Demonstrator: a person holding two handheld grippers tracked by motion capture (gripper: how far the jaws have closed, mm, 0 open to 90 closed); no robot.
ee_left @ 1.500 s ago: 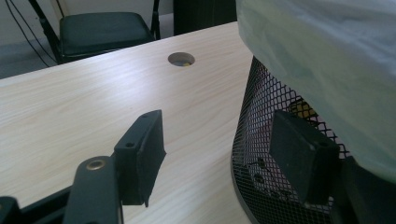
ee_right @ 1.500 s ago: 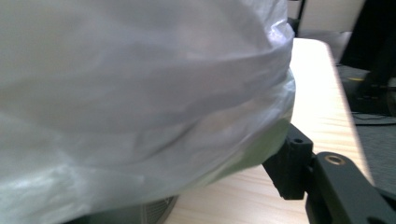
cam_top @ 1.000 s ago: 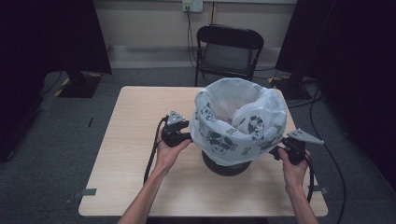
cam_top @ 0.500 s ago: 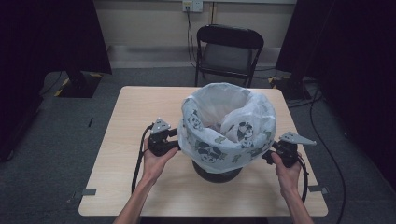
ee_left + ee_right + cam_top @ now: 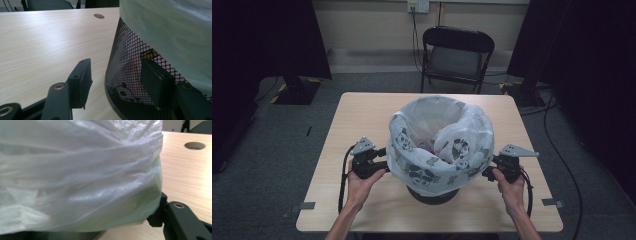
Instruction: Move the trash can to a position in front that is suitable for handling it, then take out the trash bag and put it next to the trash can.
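A black mesh bin (image 5: 432, 194) stands on the table, lined with a white panda-print bag (image 5: 439, 150) whose hem is folded down over the rim. My left gripper (image 5: 383, 161) sits at the bin's left side. In the left gripper view it (image 5: 117, 75) is open, its right jaw against the bin's mesh (image 5: 127, 57) below the bag's hem (image 5: 172, 30). My right gripper (image 5: 488, 173) touches the bag's right side. In the right gripper view the bag (image 5: 80, 177) hangs over the jaws. One finger (image 5: 160, 212) stands far to the right, so this gripper is open.
The wooden table (image 5: 362, 115) has bare room left of and behind the bin. A cable hole (image 5: 194, 145) lies in its top near the right gripper. A black folding chair (image 5: 455, 55) stands beyond the far edge. Cables trail from both grippers toward the near edge.
The bin and bag have slid left and toward the person. Both grippers have come nearer the front edge with it, staying at the bag's sides.
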